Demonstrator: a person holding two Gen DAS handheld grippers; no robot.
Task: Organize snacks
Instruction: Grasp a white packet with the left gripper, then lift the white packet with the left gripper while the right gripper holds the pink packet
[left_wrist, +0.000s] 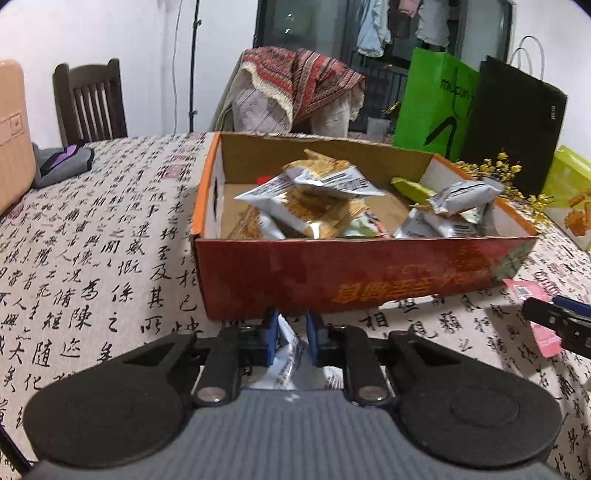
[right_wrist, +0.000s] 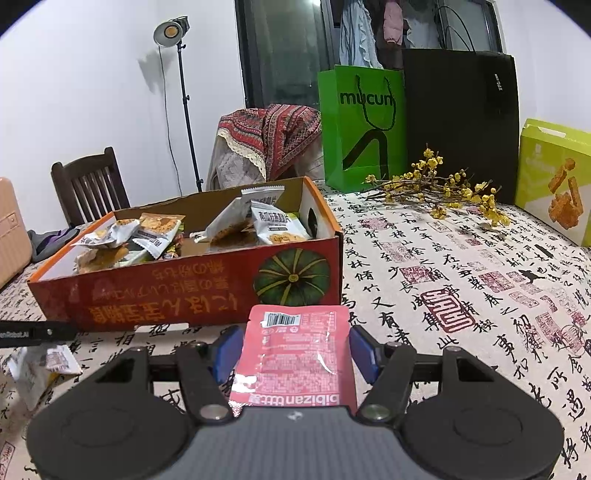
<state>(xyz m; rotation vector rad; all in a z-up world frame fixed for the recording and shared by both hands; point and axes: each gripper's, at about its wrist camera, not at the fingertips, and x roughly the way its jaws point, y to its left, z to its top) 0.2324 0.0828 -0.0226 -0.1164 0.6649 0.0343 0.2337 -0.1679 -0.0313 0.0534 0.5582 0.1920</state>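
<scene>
An open red cardboard box (left_wrist: 332, 273) with a pumpkin picture stands on the calligraphy tablecloth (left_wrist: 92, 258) and holds several white and orange snack packets (left_wrist: 295, 206). My left gripper (left_wrist: 292, 321) is low in front of the box's near wall, shut on a white snack packet (left_wrist: 288, 358). In the right wrist view the same box (right_wrist: 166, 291) is ahead to the left. My right gripper (right_wrist: 295, 336) is shut on a pink packet (right_wrist: 295, 362) with a barcode, just before the box's right end. The left gripper's packet (right_wrist: 55, 360) shows at the far left.
A green paper bag (right_wrist: 362, 129) and a black bag (right_wrist: 461, 118) stand at the back, with yellow flower sprigs (right_wrist: 443, 188) in front of them. A yellow-green snack box (right_wrist: 554, 177) is at the far right. A dark chair (left_wrist: 90, 99) and a pink suitcase (left_wrist: 11, 129) are at the left.
</scene>
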